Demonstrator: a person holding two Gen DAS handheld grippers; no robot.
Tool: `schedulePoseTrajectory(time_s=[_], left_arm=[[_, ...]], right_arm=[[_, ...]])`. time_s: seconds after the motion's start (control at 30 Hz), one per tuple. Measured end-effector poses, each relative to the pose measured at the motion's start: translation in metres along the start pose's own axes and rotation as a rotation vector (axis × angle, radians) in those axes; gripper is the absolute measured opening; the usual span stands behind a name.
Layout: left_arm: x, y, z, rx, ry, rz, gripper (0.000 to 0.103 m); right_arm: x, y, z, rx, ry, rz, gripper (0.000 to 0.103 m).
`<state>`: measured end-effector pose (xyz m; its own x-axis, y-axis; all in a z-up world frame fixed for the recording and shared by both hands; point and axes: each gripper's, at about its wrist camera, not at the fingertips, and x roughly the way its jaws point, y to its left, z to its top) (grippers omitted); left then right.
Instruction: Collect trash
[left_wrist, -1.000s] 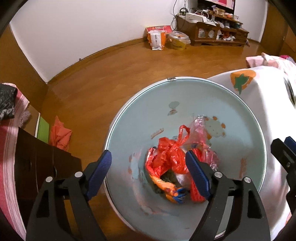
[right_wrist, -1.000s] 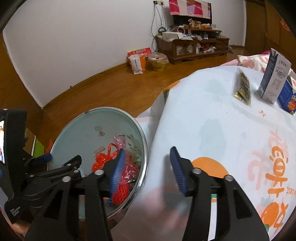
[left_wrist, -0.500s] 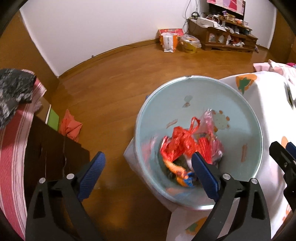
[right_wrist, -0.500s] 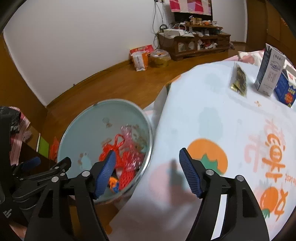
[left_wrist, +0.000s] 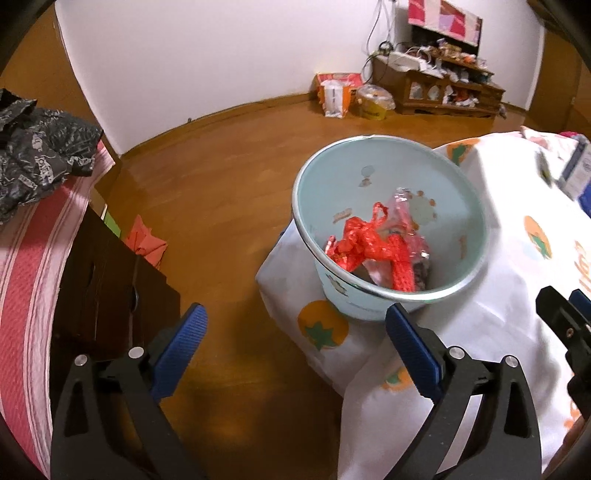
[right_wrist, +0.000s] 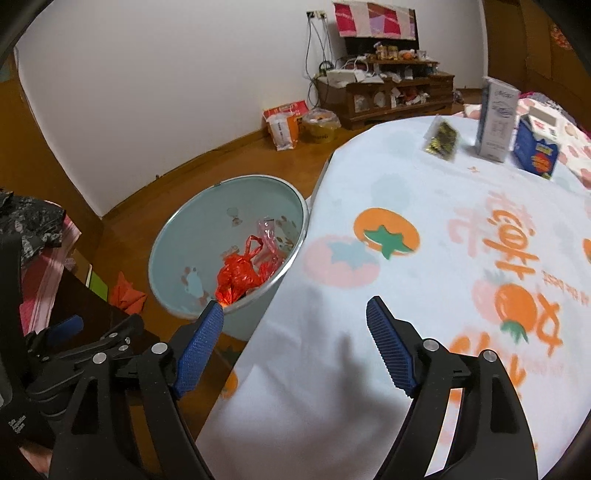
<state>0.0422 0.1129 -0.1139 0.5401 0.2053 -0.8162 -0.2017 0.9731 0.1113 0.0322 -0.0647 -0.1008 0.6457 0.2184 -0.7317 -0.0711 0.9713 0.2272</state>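
Observation:
A pale blue waste bin (left_wrist: 340, 291) stands on the wooden floor against the table's edge. Crumpled red plastic bags (left_wrist: 369, 243) and clear wrappers lie inside it. My left gripper (left_wrist: 295, 321) hangs over the floor, short of the bin and above it; its jaws are opening with nothing between them. My right gripper (right_wrist: 295, 310) is over the corner of the tomato-print tablecloth (right_wrist: 424, 295), to the right of the bin (right_wrist: 192, 236). Its jaws are opening too, and they are empty. A dark snack packet (right_wrist: 441, 136), a tall carton (right_wrist: 496, 118) and a blue carton (right_wrist: 535, 147) stand at the table's far side.
A dark cabinet (left_wrist: 110, 280) and pink striped bedding (left_wrist: 33, 266) with a dark garment (left_wrist: 40, 155) lie to the left. An orange cloth (left_wrist: 144, 243) lies on the floor. Bags (left_wrist: 334, 96) and a low wooden stand (left_wrist: 443, 92) line the far wall.
Both grippers have drawn back and upward from the bin, which now looks smaller and farther off. Both sets of jaws stand wider. More tabletop shows in the right wrist view.

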Motion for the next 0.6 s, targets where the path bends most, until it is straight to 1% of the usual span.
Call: schedulePoseTrajectory(time_s=[0.13, 0.2, 0.23, 0.4, 0.5, 0.6], left_arm=[[-0.030, -0.004, -0.009, 0.013, -0.080, -0.010, 0.097], [-0.050, -0.005, -0.014, 0.019, -0.151, -0.008, 0.097], [-0.056, -0.006, -0.013, 0.024, -0.173, -0.009, 0.097], [-0.102, -0.008, -0.015, 0.050, -0.312, -0.044, 0.097], [-0.124, -0.009, -0.019, 0.059, -0.378, -0.045, 0.097], [-0.140, -0.008, -0.023, 0.061, -0.429, -0.049, 0.097]], right_arm=[[-0.030, -0.001, -0.011, -0.006, -0.076, -0.024, 0.079], [-0.048, -0.001, -0.012, -0.007, -0.132, -0.040, 0.079], [-0.056, -0.002, -0.013, -0.005, -0.158, -0.047, 0.079], [-0.100, -0.001, -0.011, 0.013, -0.310, -0.064, 0.080], [-0.123, -0.001, -0.014, 0.014, -0.386, -0.067, 0.082], [-0.139, 0.001, -0.016, 0.009, -0.436, -0.068, 0.082]])
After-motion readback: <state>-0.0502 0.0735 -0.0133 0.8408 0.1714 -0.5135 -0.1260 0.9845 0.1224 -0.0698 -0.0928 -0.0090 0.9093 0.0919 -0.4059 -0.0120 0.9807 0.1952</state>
